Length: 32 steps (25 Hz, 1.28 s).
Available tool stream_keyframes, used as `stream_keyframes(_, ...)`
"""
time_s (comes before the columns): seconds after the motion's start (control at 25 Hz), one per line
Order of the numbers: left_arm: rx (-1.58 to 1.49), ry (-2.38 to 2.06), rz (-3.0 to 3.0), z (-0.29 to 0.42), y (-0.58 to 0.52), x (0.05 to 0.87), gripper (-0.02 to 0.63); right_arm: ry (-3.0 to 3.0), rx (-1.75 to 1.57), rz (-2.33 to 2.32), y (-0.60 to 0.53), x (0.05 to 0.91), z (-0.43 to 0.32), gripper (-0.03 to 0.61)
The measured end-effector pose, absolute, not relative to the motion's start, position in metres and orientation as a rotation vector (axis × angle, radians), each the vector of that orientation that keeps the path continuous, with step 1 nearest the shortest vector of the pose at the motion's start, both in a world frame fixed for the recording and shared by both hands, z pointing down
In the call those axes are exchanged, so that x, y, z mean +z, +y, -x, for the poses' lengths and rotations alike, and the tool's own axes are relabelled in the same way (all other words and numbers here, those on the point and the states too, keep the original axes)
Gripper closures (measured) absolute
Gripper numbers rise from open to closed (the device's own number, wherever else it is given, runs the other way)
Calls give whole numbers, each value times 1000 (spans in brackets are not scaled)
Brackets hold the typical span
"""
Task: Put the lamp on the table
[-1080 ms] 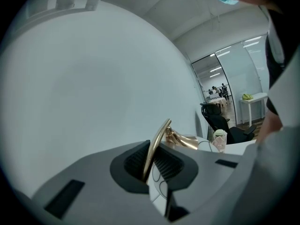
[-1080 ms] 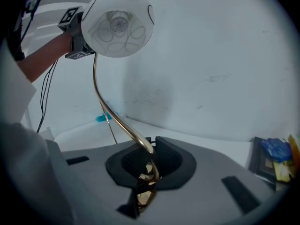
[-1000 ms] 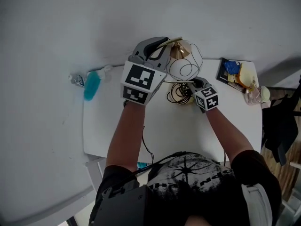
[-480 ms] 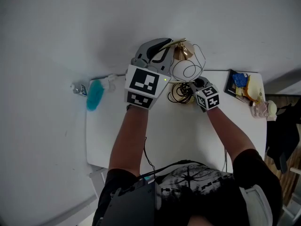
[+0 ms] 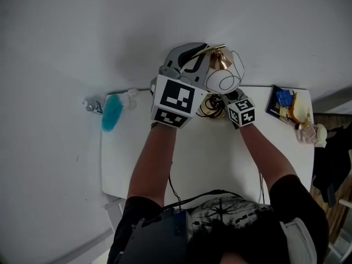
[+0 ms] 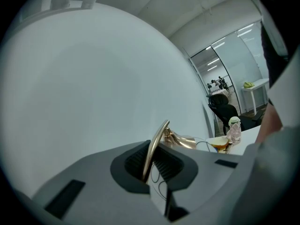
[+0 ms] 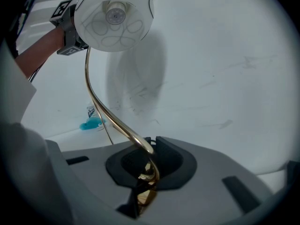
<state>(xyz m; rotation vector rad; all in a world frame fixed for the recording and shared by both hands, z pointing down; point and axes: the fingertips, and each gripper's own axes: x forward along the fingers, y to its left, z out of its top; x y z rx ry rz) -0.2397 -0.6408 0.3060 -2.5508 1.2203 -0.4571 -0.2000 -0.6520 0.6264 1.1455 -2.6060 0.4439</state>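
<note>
The lamp has a thin gold stem (image 7: 104, 115), a white globe shade (image 5: 226, 82) and a gold cap (image 5: 219, 62). Both grippers hold it above the far edge of the white table (image 5: 215, 157). My left gripper (image 5: 204, 53) is shut on the upper part of the stem (image 6: 155, 146), close to the wall. My right gripper (image 5: 227, 99) is shut on the stem's lower curl (image 7: 146, 172), with the globe (image 7: 114, 14) hanging above it. A coil of dark cord (image 5: 208, 106) lies on the table under the lamp. The lamp's foot is hidden.
A blue bottle (image 5: 110, 112) lies at the table's far left corner, with a small clear bottle (image 5: 91, 105) beside it. A tray of small items (image 5: 286, 103) sits at the far right corner. The white wall (image 5: 165, 21) rises right behind the table. A dark chair (image 5: 332, 149) stands to the right.
Both grippers have carried the lamp a little further toward the wall and to the right. Their grips on the stem look unchanged.
</note>
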Motion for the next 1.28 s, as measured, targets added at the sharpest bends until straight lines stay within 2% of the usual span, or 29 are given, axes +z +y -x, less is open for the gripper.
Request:
stream_keyframes(0.88, -569, 1108, 2525, 199, -630, 318, 588, -2575, 548, -1100, -638, 646, 189, 546)
stream_keyframes(1.04, -576, 1110, 2523, 197, -630, 319, 588, -2566, 610, -1116, -639, 647, 183, 469)
stream_keyframes(1.28, -581, 1129, 2498, 197, -631, 318, 588, -2552, 600, -1116, -637, 644, 177, 431)
